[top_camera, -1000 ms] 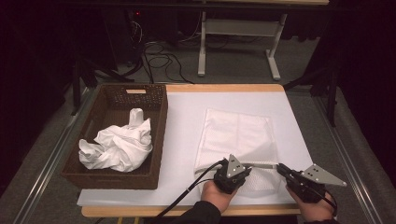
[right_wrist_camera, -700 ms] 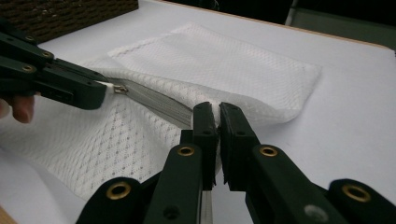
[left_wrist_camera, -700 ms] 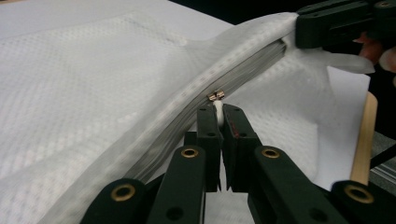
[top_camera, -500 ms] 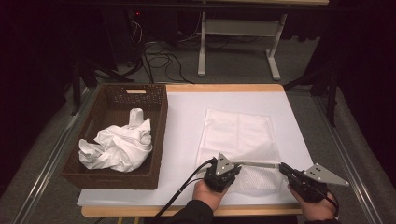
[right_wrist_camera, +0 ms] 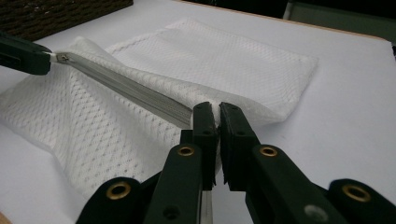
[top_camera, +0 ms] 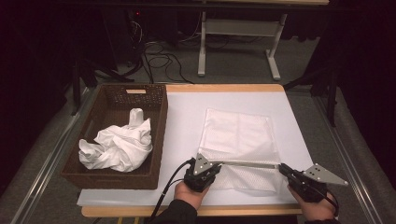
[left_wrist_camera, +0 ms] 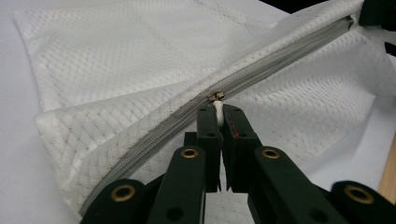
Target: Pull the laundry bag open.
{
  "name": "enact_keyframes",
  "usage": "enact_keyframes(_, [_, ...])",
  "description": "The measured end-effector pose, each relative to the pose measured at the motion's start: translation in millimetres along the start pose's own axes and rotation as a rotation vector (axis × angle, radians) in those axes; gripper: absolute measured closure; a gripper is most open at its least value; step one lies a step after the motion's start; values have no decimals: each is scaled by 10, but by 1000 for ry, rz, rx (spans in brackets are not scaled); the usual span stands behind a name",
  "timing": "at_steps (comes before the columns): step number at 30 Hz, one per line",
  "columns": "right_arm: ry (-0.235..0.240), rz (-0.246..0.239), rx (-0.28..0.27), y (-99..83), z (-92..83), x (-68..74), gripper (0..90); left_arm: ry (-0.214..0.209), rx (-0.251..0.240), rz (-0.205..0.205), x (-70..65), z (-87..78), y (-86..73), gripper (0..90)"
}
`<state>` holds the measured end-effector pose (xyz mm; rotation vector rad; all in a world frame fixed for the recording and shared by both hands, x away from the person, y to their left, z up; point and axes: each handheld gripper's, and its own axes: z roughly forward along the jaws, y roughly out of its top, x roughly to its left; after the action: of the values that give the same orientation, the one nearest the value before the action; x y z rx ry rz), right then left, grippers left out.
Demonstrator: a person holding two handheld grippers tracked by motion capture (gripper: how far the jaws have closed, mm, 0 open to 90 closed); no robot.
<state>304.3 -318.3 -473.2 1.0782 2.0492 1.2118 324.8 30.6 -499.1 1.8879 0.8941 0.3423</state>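
Observation:
A white mesh laundry bag [top_camera: 237, 130] lies flat on the white table, its near edge lifted. Along that edge a grey zipper [top_camera: 250, 164] is stretched taut between my two grippers. My left gripper [top_camera: 218, 164] is shut on the zipper's small white pull tab [left_wrist_camera: 217, 111], just behind the metal slider [left_wrist_camera: 215, 96]. My right gripper [top_camera: 282, 167] is shut on the bag's corner at the zipper's right end [right_wrist_camera: 212, 106]. The right gripper view has the zipper [right_wrist_camera: 130, 91] running away to the left gripper [right_wrist_camera: 28, 58].
A dark wicker basket [top_camera: 161, 126] stands at the left of the table, with a crumpled white cloth [top_camera: 119, 147] inside. The table's wooden front edge [top_camera: 243, 211] is just under my hands. Cables and a stand's legs are on the floor beyond the table.
My left gripper has slid leftwards along the zipper with the pull tab, away from the right gripper. The right gripper has stayed put on the bag's corner.

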Motion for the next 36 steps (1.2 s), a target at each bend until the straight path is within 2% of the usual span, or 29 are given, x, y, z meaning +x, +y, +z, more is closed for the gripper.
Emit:
enact_keyframes(5, [-5,2,3,-5,-2,-4,872,33,19,25,55,-122,-4,861])
enact_keyframes(12, [-8,12,12,-21,4,-24,872,89,37,-45,298,-313,-142,861])
enact_keyframes(15, [-10,9,17,-33,9,-32,871,100,40,-57,361,-374,-202,860])
enact_keyframes(18, [-16,20,32,-52,12,-46,871,107,49,-33,362,-402,-241,860])
enact_keyframes(24, [-33,38,48,-94,-9,-158,870,104,58,-49,375,-426,-254,861])
enact_keyframes(27, [-38,24,60,-102,16,-141,870,116,57,-44,375,-435,-247,861])
enact_keyframes(31, [-26,37,90,-120,62,-124,868,113,64,-41,400,-453,-255,859])
enact_keyframes(33, [-25,33,111,-134,94,-118,863,125,82,-39,389,-421,-268,859])
enact_keyframes(36, [-11,47,149,-162,133,-114,855,137,137,-38,388,-364,-299,853])
